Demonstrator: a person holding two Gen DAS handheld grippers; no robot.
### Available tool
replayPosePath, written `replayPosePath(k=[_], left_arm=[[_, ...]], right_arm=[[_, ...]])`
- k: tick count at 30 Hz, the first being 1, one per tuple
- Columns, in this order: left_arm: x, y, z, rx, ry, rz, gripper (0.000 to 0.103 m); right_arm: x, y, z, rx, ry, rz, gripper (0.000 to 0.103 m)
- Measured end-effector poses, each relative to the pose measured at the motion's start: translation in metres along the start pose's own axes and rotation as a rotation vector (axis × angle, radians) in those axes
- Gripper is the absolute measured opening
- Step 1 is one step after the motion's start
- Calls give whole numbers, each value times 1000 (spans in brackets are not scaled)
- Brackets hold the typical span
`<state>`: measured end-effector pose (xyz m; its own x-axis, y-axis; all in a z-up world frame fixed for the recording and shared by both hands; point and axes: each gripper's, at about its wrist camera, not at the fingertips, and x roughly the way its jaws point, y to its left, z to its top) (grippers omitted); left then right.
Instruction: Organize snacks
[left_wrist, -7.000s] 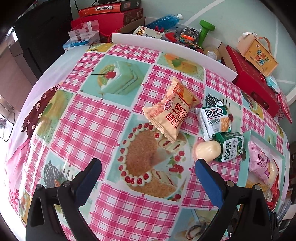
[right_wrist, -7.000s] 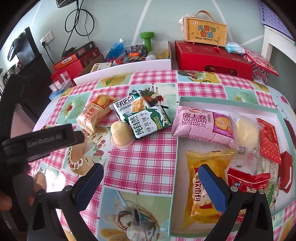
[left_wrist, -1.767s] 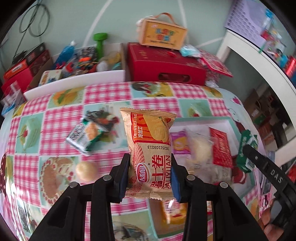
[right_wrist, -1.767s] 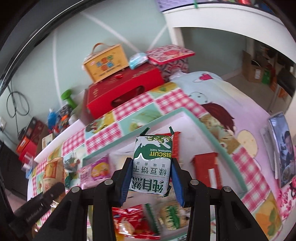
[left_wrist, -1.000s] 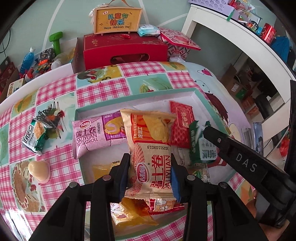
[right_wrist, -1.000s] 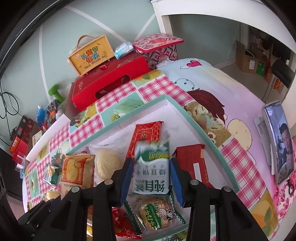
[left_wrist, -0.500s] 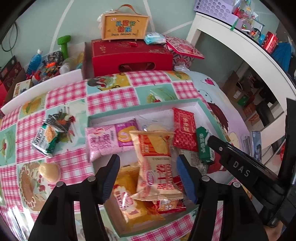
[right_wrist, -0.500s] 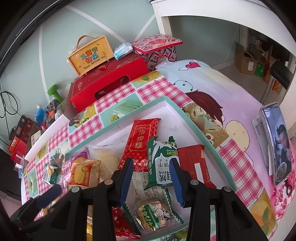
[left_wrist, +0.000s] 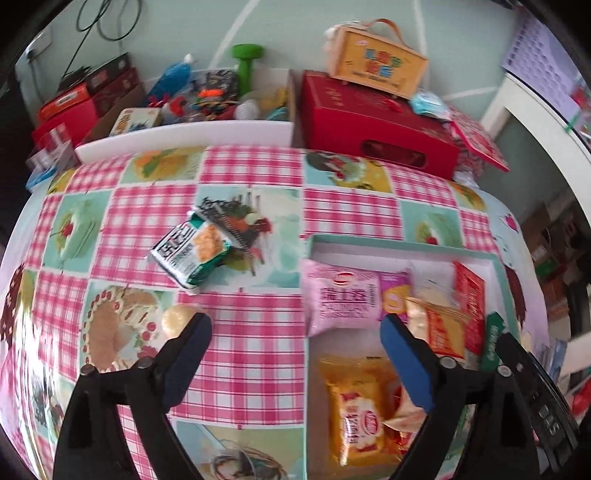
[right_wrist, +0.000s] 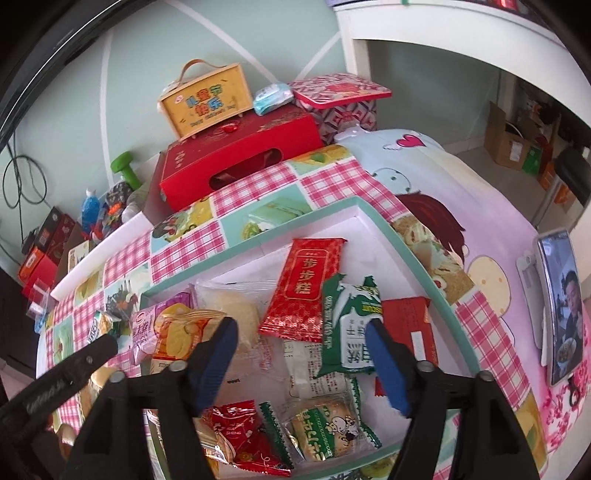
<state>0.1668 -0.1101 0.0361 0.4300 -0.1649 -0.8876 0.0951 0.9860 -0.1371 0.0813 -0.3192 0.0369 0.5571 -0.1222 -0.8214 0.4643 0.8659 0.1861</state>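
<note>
Your left gripper (left_wrist: 295, 354) is opening wide, and nothing sits between its pads; a second ago they pinched the orange cake packet (left_wrist: 441, 328), which now lies released in the tray (left_wrist: 402, 245), leaning against the pink swiss roll pack (left_wrist: 343, 301) and the red packet (left_wrist: 469, 295). The gripper has also swung across, so its spread fingers now frame bare checked tablecloth (left_wrist: 251, 354) just beside the tray's near wall.

Your right gripper (right_wrist: 301, 360) is opening too. The green biscuit pack (right_wrist: 349, 328) it clamped until half a second ago lies flat in the tray (right_wrist: 373, 218), its lower end just ahead of the right pad; the pads look clear of it, though the fisheye makes that gap hard to judge.

So both deliveries are made, and the tray holds two more snacks. Two remain out on the cloth: the green-and-white biscuit packet (left_wrist: 190, 254) well out in front of your left fingers, and the round pale pudding cup (left_wrist: 177, 319), partly hidden by the left pad. Those are likely your next pickups, and the left hand is already nearer to them.
</note>
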Motion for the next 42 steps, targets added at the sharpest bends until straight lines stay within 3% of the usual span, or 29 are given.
replayPosePath(k=[7, 20, 27, 42], left_arm=[[8, 6, -2, -25, 8, 31, 100], [5, 15, -3, 0, 12, 80, 100], [-5, 39, 0, -10, -2, 129, 100], [-22, 116, -2, -155, -11, 203, 100]], right_arm=[[3, 3, -1, -12, -2, -3, 103], [-1, 16, -1, -43, -18, 20, 103], [-5, 53, -8, -126, -28, 65, 103], [-15, 151, -50, -373, -17, 192, 103]])
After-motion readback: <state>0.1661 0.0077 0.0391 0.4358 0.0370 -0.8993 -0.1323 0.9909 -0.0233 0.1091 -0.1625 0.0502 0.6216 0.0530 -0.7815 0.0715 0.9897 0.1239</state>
